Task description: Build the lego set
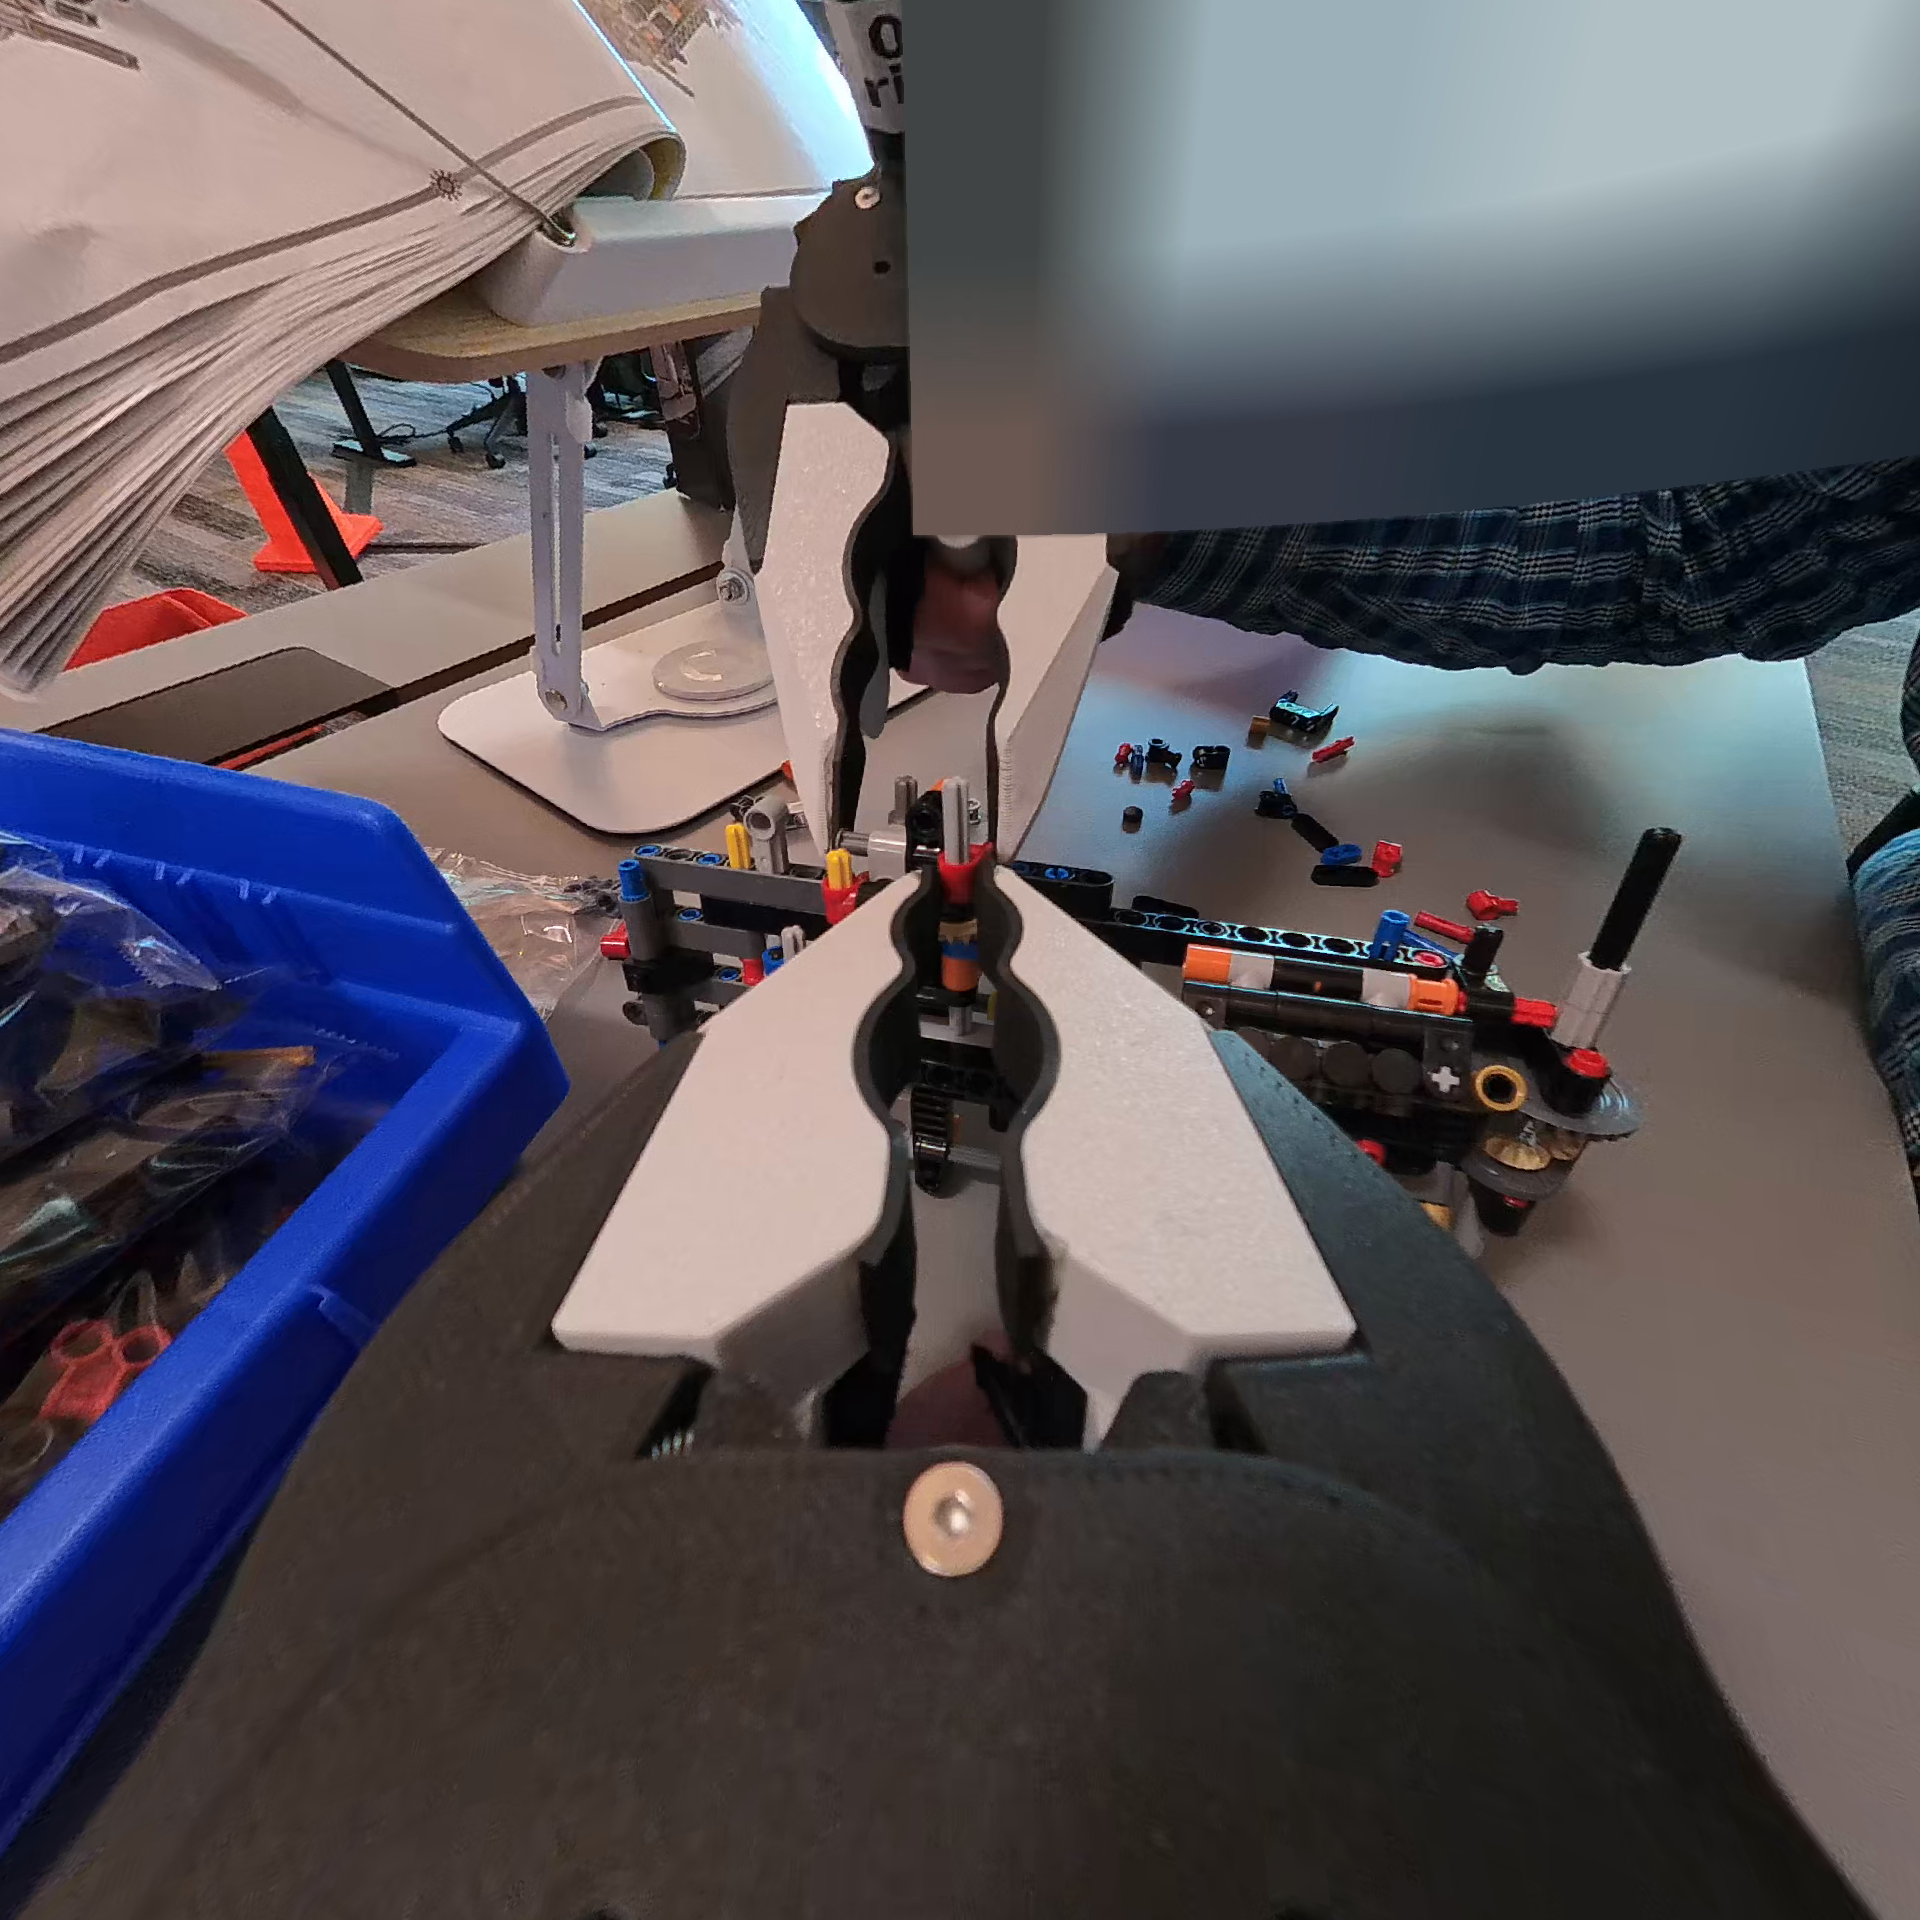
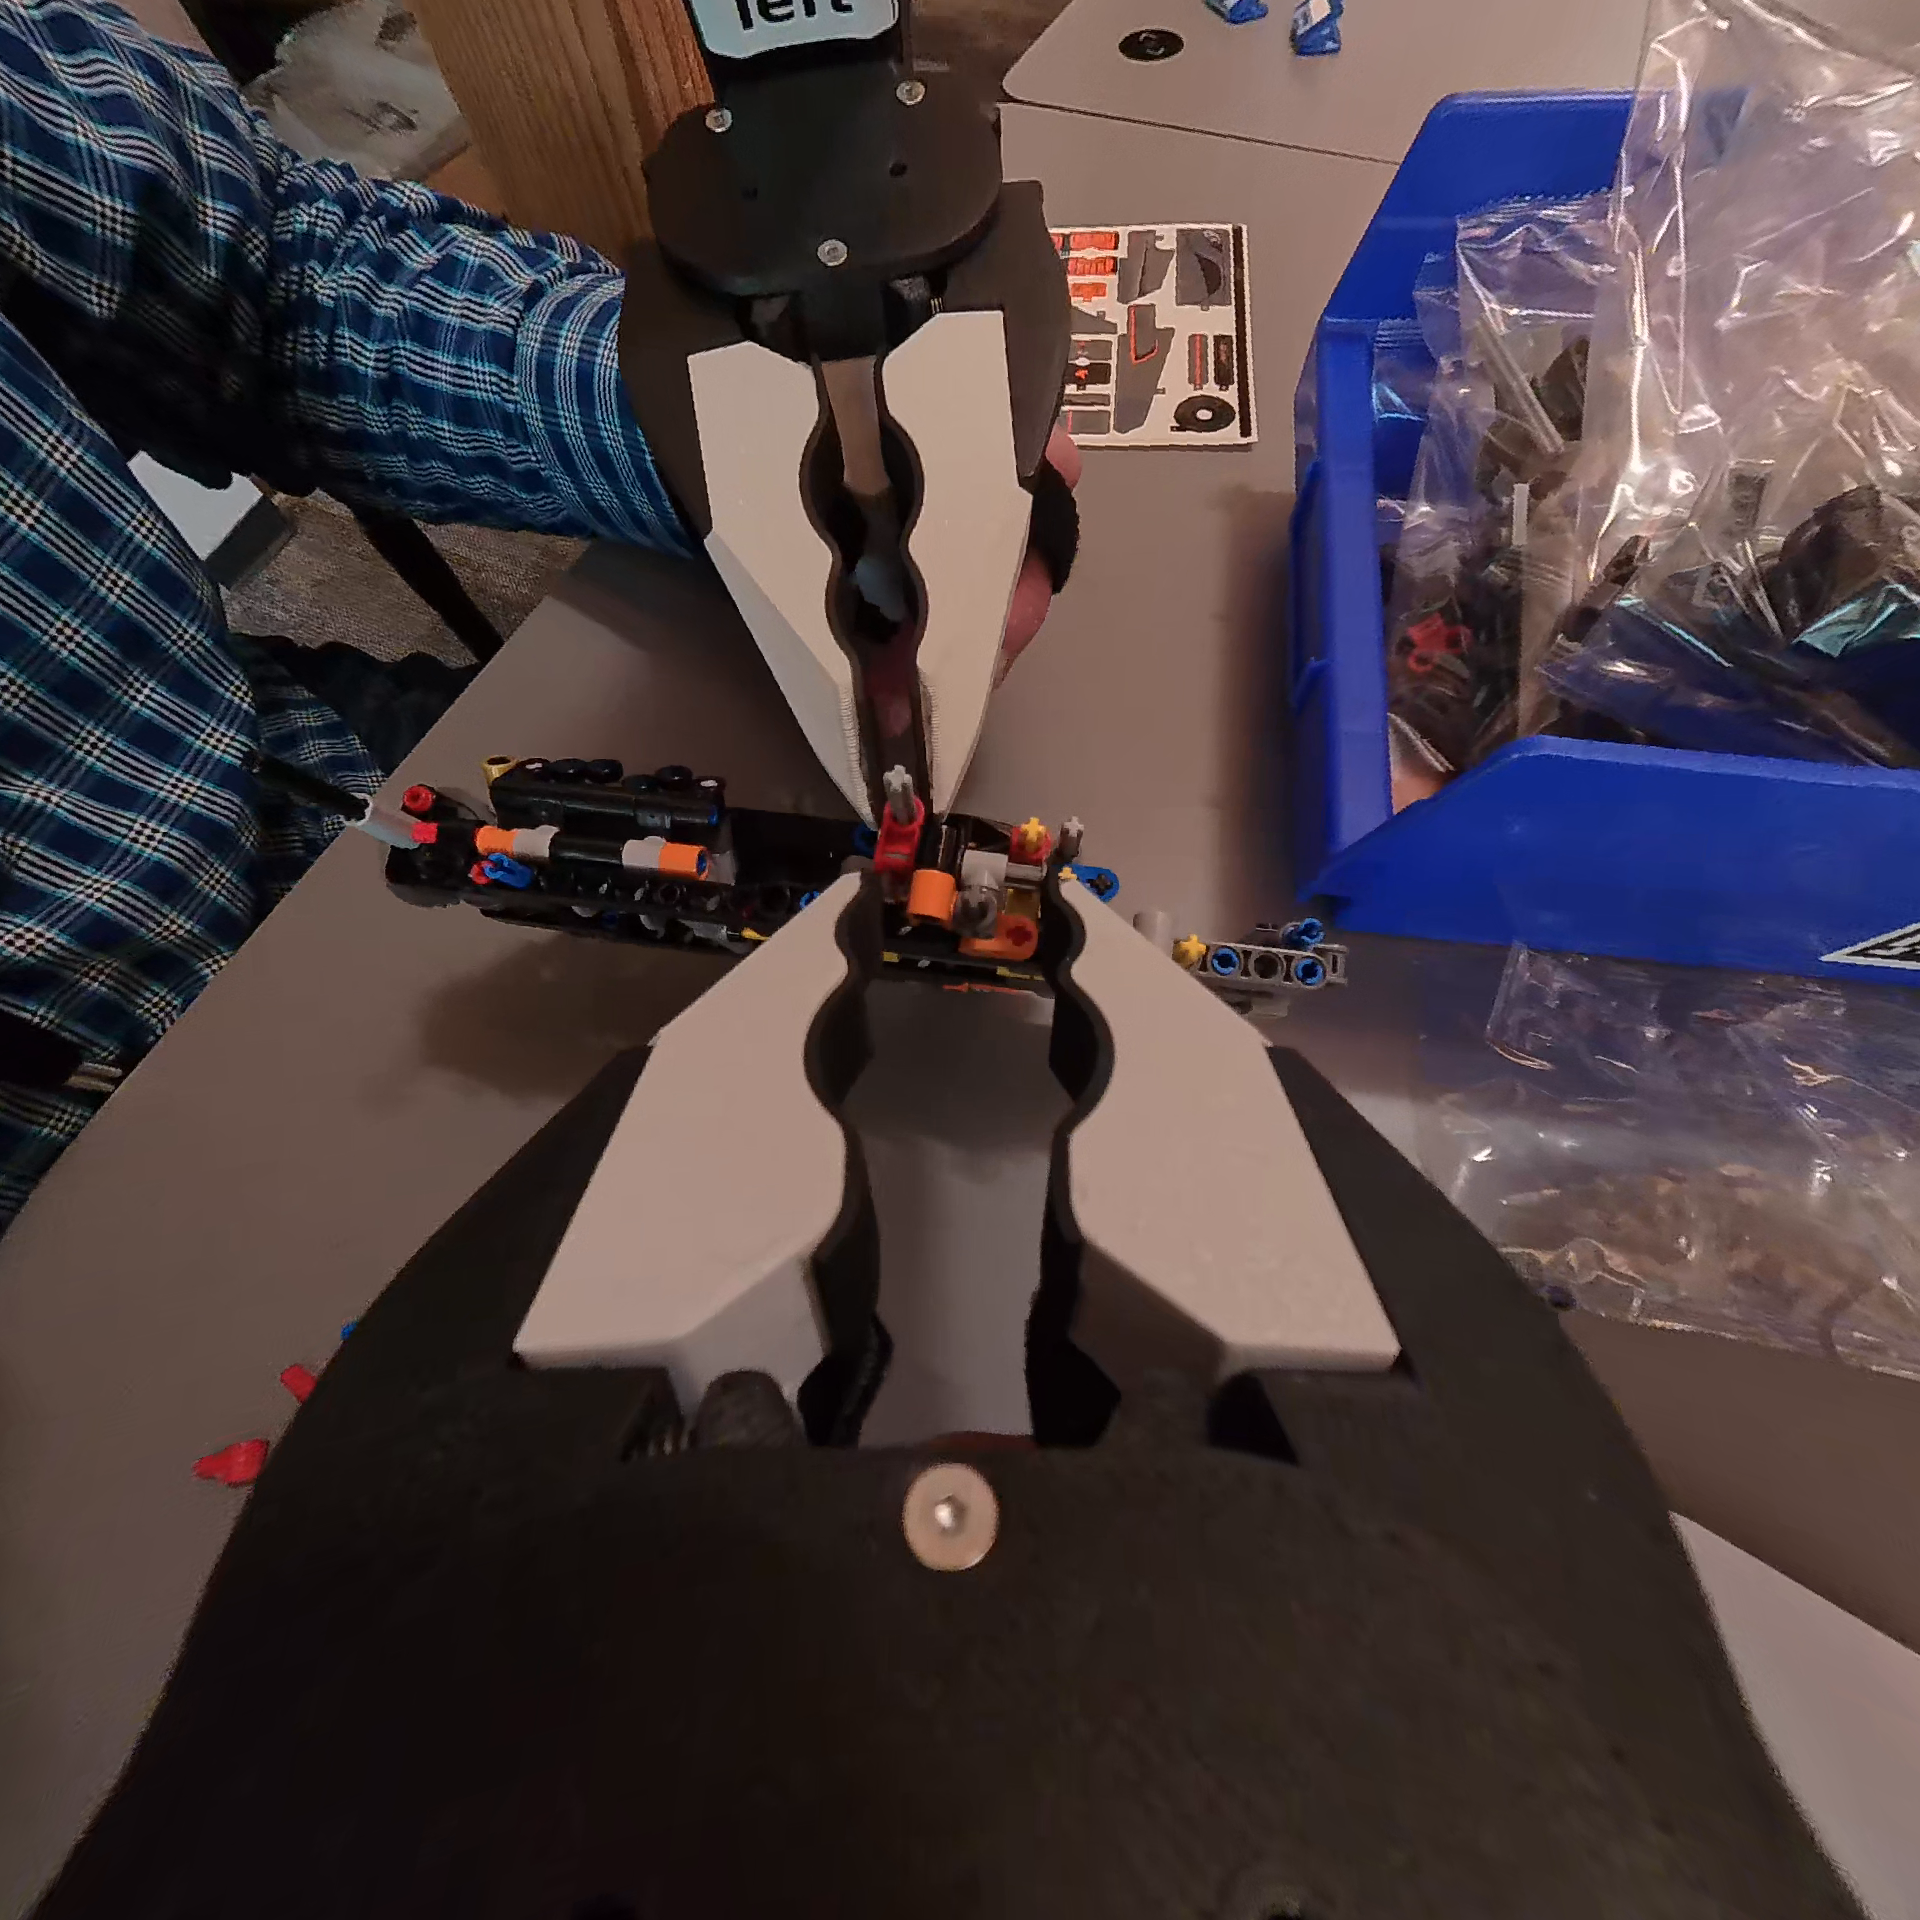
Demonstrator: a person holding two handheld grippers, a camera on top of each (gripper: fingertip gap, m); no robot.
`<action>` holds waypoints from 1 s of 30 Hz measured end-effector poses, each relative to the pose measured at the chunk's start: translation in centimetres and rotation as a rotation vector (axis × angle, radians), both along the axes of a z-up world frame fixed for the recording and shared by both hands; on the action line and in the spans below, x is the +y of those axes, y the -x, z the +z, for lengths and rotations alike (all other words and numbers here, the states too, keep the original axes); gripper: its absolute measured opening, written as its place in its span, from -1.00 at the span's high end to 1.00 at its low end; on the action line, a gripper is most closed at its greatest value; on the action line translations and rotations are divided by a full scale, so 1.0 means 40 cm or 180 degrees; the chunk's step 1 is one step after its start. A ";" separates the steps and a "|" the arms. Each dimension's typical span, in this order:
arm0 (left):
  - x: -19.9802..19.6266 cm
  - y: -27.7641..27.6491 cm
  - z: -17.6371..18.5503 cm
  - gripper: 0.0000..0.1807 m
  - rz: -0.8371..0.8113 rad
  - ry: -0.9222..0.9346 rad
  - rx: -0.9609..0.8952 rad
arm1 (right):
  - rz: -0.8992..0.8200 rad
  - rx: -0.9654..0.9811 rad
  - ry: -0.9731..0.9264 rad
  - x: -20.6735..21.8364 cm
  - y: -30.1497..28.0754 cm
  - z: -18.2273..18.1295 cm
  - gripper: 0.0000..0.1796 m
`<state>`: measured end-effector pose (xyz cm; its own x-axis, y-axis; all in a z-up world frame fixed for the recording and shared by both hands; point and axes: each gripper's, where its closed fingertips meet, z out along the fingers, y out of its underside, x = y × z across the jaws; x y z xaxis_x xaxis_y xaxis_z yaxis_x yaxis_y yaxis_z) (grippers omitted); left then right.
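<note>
between the two grippers, on the grey table (image 2: 416, 1091), lies the long black lego technic assembly (image 2: 623, 852). left gripper (image 1: 958, 868) jaws pinched narrow on a red connector (image 1: 961, 871) with a grey axle (image 1: 954, 805) standing upright on the assembly. right gripper (image 2: 961, 899) jaws spread wide, straddling the orange and grey parts at mid-assembly; cannot tell if the tips touch it. blue bin (image 2: 1558, 831) of bagged parts to the right of the right jaws; sticker sheet (image 2: 1164, 332) beyond.
</note>
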<state>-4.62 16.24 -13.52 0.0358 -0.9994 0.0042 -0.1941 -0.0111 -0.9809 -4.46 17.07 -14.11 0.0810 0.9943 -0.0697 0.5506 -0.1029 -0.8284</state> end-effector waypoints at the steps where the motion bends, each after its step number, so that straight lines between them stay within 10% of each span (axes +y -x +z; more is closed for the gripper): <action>1: 0.000 0.000 0.000 0.95 0.0000 0.0001 -0.0002 | -0.0001 -0.0006 -0.0009 0.000 0.000 0.000 0.70; 30: 0.012 0.001 -0.002 0.95 0.0084 -0.0105 0.0043 | -0.0028 -0.0100 -0.0097 -0.001 0.006 -0.002 0.80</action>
<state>-4.65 16.71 -13.62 0.0620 -0.9977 -0.0292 -0.2075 0.0158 -0.9781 -4.72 17.04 -14.21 0.0914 0.9951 -0.0365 0.5757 -0.0827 -0.8135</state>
